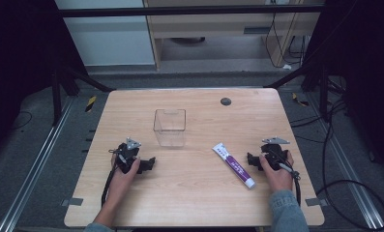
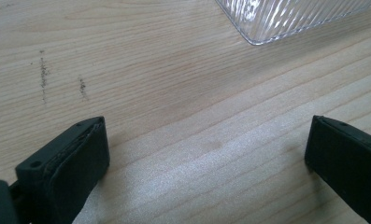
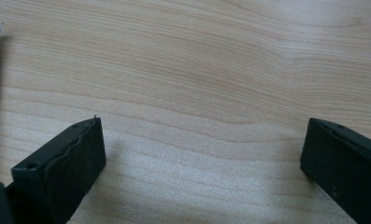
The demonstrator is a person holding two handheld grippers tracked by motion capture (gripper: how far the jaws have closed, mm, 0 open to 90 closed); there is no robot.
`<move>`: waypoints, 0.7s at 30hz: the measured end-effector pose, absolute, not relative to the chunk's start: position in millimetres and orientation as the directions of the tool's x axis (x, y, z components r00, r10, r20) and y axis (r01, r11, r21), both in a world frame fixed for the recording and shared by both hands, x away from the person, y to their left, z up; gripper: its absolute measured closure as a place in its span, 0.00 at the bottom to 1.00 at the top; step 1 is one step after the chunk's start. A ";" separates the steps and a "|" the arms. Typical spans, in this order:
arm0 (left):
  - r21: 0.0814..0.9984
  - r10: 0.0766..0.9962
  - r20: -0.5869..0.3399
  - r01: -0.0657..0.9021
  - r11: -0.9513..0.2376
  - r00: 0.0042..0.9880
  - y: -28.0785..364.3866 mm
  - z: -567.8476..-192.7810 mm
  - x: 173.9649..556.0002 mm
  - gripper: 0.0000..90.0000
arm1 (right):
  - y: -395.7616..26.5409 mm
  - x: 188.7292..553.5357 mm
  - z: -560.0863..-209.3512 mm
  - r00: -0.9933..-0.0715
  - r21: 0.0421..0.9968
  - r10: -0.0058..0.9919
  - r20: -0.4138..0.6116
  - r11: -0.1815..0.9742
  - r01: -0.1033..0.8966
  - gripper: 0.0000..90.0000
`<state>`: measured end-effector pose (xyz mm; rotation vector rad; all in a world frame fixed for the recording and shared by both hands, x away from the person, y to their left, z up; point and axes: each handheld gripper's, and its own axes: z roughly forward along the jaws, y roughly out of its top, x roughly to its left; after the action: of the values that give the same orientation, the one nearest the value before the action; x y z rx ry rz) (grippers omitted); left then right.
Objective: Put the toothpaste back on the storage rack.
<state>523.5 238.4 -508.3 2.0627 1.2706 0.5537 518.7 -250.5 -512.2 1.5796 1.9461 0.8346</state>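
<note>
Both black hand-held grippers, left gripper (image 1: 148,163) and right gripper (image 1: 251,158), rest with jaws apart, empty; white-and-purple toothpaste tube (image 1: 234,165) lies beside the right gripper, near the clear plastic box (image 1: 170,127); a careless grab could skid the tube away.

left gripper (image 2: 206,154): jaws wide apart, nothing between | clear ribbed container (image 2: 290,18): ahead | wooden table (image 2: 174,84): beneath
</note>
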 end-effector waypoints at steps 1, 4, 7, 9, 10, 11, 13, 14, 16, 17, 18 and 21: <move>0.711 0.897 0.019 0.624 -0.323 0.443 238.4 -508.3 523.5 0.00 | -250.4 518.7 -512.2 -0.206 0.724 0.979 0.003 0.140 0.676 0.00; 0.711 0.897 0.019 0.625 -0.324 0.442 238.3 -508.3 523.5 0.00 | -250.3 519.2 -512.4 -0.204 0.724 0.979 0.000 0.141 0.675 0.00; 0.711 0.896 0.020 0.624 -0.324 0.443 238.4 -508.3 523.2 0.00 | -249.7 520.3 -512.4 -0.202 0.724 0.979 -0.001 0.140 0.675 0.00; 0.708 0.895 0.022 0.625 -0.328 0.446 238.9 -508.1 522.8 0.00 | -249.6 520.4 -512.3 -0.205 0.726 0.979 -0.004 0.144 0.673 0.01; 0.710 0.895 0.021 0.624 -0.328 0.446 238.8 -508.2 522.9 0.00 | -249.3 520.5 -512.2 -0.208 0.726 0.978 -0.003 0.145 0.672 0.02; 0.710 0.895 0.021 0.624 -0.328 0.446 238.8 -508.2 522.9 0.00 | -249.3 520.5 -512.2 -0.208 0.726 0.978 -0.003 0.145 0.672 0.02; 0.709 0.895 0.021 0.625 -0.328 0.445 238.8 -508.1 522.8 0.00 | -248.7 518.8 -505.8 -0.219 0.729 0.975 -0.019 0.164 0.664 0.11; 0.708 0.895 0.022 0.625 -0.328 0.445 238.8 -508.1 522.9 0.00 | -248.7 518.8 -505.8 -0.219 0.729 0.975 -0.019 0.164 0.664 0.11; 0.710 0.898 0.020 0.625 -0.323 0.441 238.4 -508.2 523.1 0.00 | -247.6 515.3 -491.1 -0.248 0.749 0.968 -0.027 0.184 0.637 0.12; 0.710 0.897 0.021 0.625 -0.325 0.441 238.4 -508.2 523.5 0.00 | -246.4 513.4 -484.8 -0.261 0.756 0.965 -0.030 0.193 0.626 0.13; 0.710 0.897 0.021 0.625 -0.325 0.441 238.4 -508.2 523.6 0.00 | -240.0 504.9 -468.2 -0.304 0.763 0.952 -0.037 0.223 0.607 0.16; 0.710 0.899 0.022 0.626 -0.323 0.438 238.4 -508.2 522.5 0.00 | -227.6 491.3 -453.1 -0.347 0.757 0.937 -0.048 0.261 0.599 0.22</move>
<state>522.5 238.4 -508.2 2.0627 1.2761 0.5587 491.3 -227.6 -453.1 1.3860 2.0402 0.8946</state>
